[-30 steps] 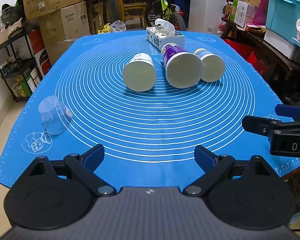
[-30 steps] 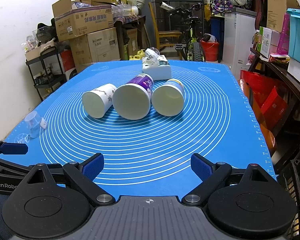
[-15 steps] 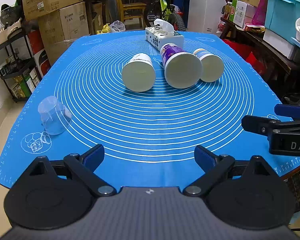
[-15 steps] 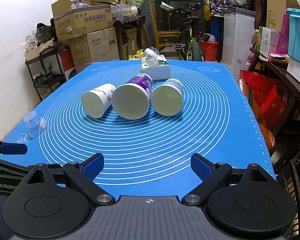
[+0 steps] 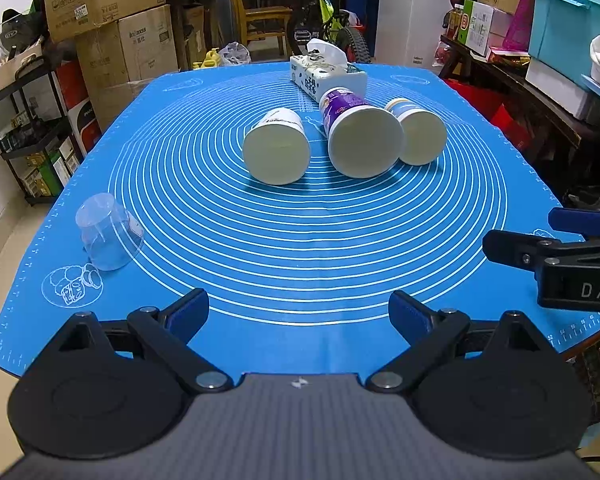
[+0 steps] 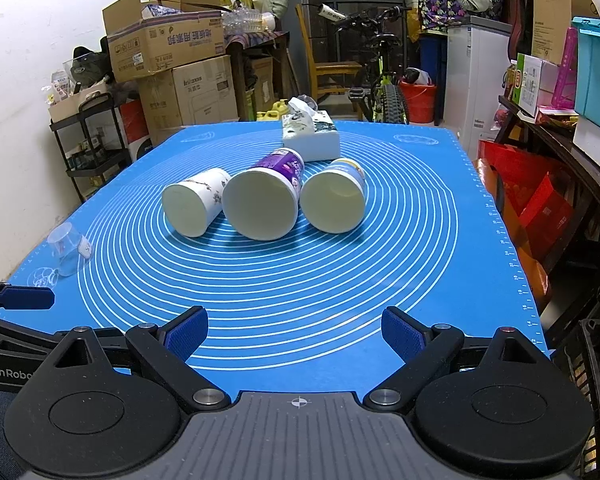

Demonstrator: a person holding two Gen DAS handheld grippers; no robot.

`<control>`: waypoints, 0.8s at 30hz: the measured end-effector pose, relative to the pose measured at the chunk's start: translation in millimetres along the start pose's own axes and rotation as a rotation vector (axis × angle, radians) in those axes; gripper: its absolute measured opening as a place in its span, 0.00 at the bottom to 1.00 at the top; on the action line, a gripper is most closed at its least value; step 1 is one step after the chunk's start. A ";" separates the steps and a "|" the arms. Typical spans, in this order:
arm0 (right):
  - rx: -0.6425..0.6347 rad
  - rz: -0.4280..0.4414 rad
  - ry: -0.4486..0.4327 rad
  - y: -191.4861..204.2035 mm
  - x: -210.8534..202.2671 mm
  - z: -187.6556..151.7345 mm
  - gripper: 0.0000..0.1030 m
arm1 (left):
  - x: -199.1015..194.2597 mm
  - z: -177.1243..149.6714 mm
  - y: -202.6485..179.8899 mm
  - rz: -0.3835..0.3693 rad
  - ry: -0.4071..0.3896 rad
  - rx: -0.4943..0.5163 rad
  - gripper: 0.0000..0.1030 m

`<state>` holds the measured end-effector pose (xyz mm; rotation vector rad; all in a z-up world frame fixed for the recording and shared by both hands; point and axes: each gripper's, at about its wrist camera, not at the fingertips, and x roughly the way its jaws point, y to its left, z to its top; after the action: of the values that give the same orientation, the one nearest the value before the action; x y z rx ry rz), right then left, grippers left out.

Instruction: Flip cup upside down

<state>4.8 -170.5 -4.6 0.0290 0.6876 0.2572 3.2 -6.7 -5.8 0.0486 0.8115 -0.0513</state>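
Three paper cups lie on their sides in the middle of the blue mat, mouths toward me: a white one (image 5: 277,149) (image 6: 194,203), a larger purple one (image 5: 360,136) (image 6: 265,200) and a blue-banded one (image 5: 418,133) (image 6: 334,197). A clear plastic cup (image 5: 109,232) (image 6: 66,249) stands upside down near the mat's left edge. My left gripper (image 5: 300,314) is open and empty above the near edge. My right gripper (image 6: 296,330) is open and empty at the near edge, to the right of the left one.
A tissue box (image 5: 328,74) (image 6: 310,134) sits behind the cups. The blue mat (image 5: 300,248) covers the table. Cardboard boxes (image 6: 168,44) and a shelf stand at the left, a bicycle behind, and bins and red bags on the right.
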 end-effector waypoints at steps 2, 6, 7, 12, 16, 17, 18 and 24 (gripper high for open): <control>0.000 0.000 0.000 0.2 -0.2 0.0 0.91 | -0.2 0.0 0.1 0.000 0.000 0.000 0.93; 0.000 0.000 0.000 0.4 -0.1 0.0 0.91 | -0.2 -0.1 0.0 0.000 -0.002 -0.001 0.93; 0.000 0.000 0.000 0.3 0.2 0.0 0.91 | -0.1 -0.1 0.2 0.000 -0.002 -0.001 0.93; -0.001 0.000 0.001 0.8 0.7 0.1 0.91 | 0.4 0.0 -0.6 0.000 0.000 0.000 0.93; 0.001 0.002 0.002 -0.6 0.4 -0.4 0.91 | 1.0 0.0 -0.8 0.001 -0.001 -0.002 0.93; 0.003 0.004 0.002 -1.7 0.5 -0.9 0.91 | 1.2 -0.1 -0.1 0.002 0.000 -0.002 0.93; 0.004 0.005 0.003 -2.3 0.9 -1.3 0.91 | 1.9 -0.3 0.7 0.003 0.002 -0.004 0.93; 0.017 0.005 -0.007 -5.9 6.0 1.3 0.91 | 4.5 2.1 5.0 0.001 -0.006 -0.014 0.93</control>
<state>11.3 -174.7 -8.0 0.0473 0.6824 0.2557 8.2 -2.0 -7.5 0.0359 0.8059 -0.0455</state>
